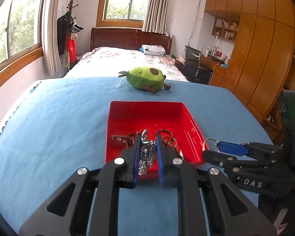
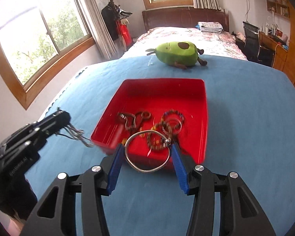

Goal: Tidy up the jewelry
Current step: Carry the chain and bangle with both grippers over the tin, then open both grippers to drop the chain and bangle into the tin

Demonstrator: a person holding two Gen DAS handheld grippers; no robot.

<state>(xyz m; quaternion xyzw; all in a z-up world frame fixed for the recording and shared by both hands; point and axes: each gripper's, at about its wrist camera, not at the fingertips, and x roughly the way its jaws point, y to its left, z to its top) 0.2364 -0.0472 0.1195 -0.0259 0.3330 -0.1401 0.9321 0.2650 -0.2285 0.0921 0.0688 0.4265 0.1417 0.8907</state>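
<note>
A red tray [image 1: 147, 103] [image 2: 163, 81] sits on the blue cloth and holds several pieces of jewelry: a beaded bracelet [image 2: 174, 113], rings and dark metal pieces [image 2: 127, 118]. My left gripper [image 1: 148, 140] is shut on a silver chain [image 1: 146, 155], which dangles between its blue pads above the tray's near edge. In the right wrist view that gripper [image 2: 64, 116] hangs left of the tray with the chain [image 2: 76, 134] drooping from it. My right gripper [image 2: 147, 147] is shut on a silver bangle [image 2: 147, 131], held over the tray's near side. It also shows at the right [image 1: 211, 149].
A green avocado plush [image 1: 145, 77] [image 2: 177, 54] lies beyond the tray near the far edge of the blue cloth [image 1: 49, 127]. A bed, a coat stand, a desk chair and wooden cupboards stand behind the table.
</note>
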